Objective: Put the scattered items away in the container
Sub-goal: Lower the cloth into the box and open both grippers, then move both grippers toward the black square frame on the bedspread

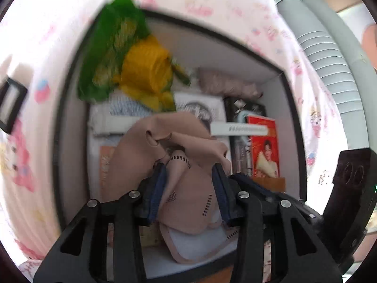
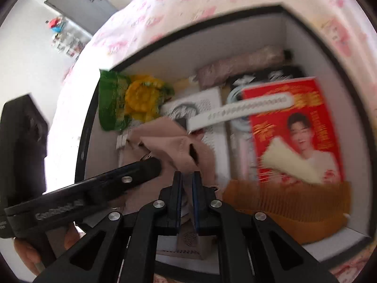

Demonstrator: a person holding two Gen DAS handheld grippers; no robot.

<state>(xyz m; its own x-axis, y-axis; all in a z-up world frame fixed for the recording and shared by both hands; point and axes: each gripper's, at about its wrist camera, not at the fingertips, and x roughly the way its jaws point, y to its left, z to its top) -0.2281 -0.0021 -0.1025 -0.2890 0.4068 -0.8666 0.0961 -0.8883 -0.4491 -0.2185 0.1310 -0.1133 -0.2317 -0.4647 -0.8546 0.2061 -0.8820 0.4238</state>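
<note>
We are in a home bedroom: a pink cartoon-print bedsheet [image 2: 179, 11] spreads under a black-rimmed storage box [image 2: 304, 54], with a grey wardrobe [image 2: 77, 2] against the far wall and a ribbed grey hose [image 1: 329, 59] alongside the bed.

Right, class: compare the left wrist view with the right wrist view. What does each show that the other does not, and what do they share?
Only the left wrist view shows grey ribbed tubes beyond the box and a small black frame lying on the pink sheet.

Only the right wrist view shows a grey cabinet across the room and most of the orange comb.

Both show the black-rimmed box, the green and yellow snack packet, the red card with a portrait, the white strap, and the beige cloth held by both the left gripper and the right gripper.
</note>
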